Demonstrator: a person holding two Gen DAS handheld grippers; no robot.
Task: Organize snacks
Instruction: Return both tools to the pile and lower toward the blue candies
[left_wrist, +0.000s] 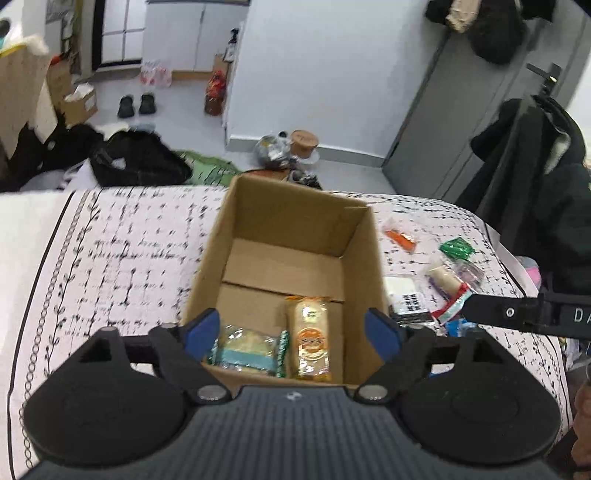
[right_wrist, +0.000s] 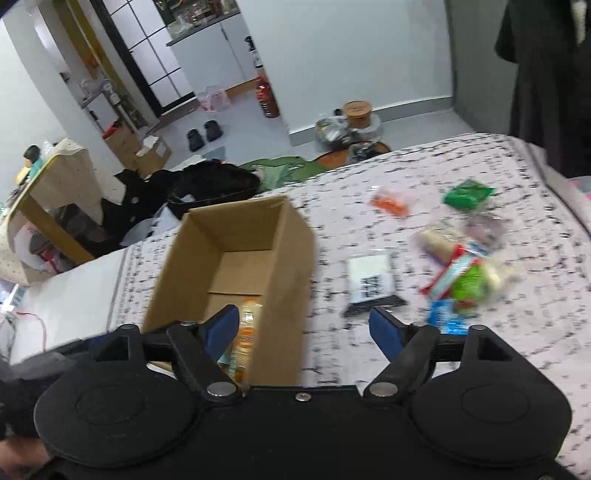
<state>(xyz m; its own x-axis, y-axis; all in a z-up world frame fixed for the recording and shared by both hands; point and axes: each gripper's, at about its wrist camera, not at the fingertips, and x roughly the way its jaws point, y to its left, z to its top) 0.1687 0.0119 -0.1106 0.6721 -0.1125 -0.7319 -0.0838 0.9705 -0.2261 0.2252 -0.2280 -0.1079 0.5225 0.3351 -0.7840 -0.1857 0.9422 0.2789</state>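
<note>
An open cardboard box (left_wrist: 295, 236) sits on the patterned bedspread (left_wrist: 122, 240), holding two wrapped snacks side by side at its near end: a teal packet (left_wrist: 247, 349) and an orange-labelled bread pack (left_wrist: 309, 338). The left gripper (left_wrist: 293, 332) hangs above them, jaws spread wide, holding nothing. The right gripper (right_wrist: 304, 330) is likewise wide open and empty (its view is motion-blurred). Loose snacks (right_wrist: 461, 280) lie scattered right of the box.
</note>
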